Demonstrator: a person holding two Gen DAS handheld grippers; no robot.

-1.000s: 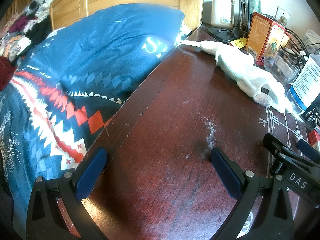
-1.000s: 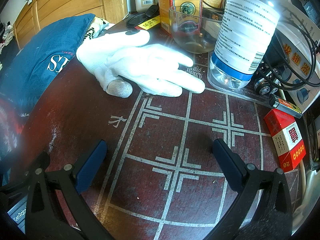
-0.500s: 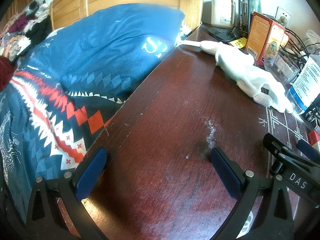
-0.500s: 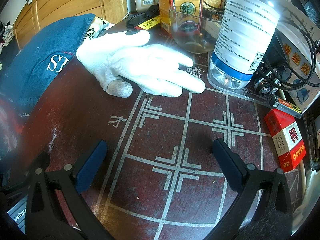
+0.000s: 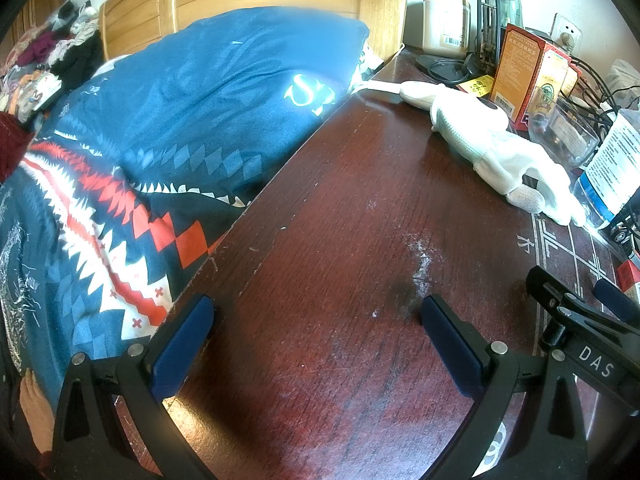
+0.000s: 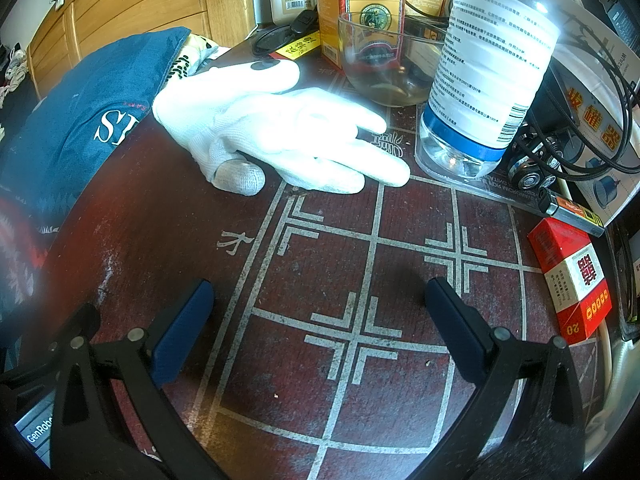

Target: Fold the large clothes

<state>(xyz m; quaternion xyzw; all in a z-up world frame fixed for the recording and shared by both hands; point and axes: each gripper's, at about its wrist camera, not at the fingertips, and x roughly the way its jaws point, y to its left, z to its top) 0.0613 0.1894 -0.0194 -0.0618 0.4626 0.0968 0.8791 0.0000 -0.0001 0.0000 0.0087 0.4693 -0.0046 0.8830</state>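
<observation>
Open wood on the table (image 5: 320, 240) ran clear ahead of the left gripper (image 5: 316, 344), jaws wide, nothing between them. Blue patterned cloth (image 5: 180, 128) blocked the table's whole left edge. White glove (image 6: 280, 132) lay across the far end. Right gripper (image 6: 320, 324), also spread wide, had bare painted-grid surface in front up to the glove. Right side was crowded: plastic bottle (image 6: 488, 72), glass bowl (image 6: 380, 64), red cigarette pack (image 6: 572, 276), cables (image 6: 580, 120), boxes (image 6: 360, 4) behind.
</observation>
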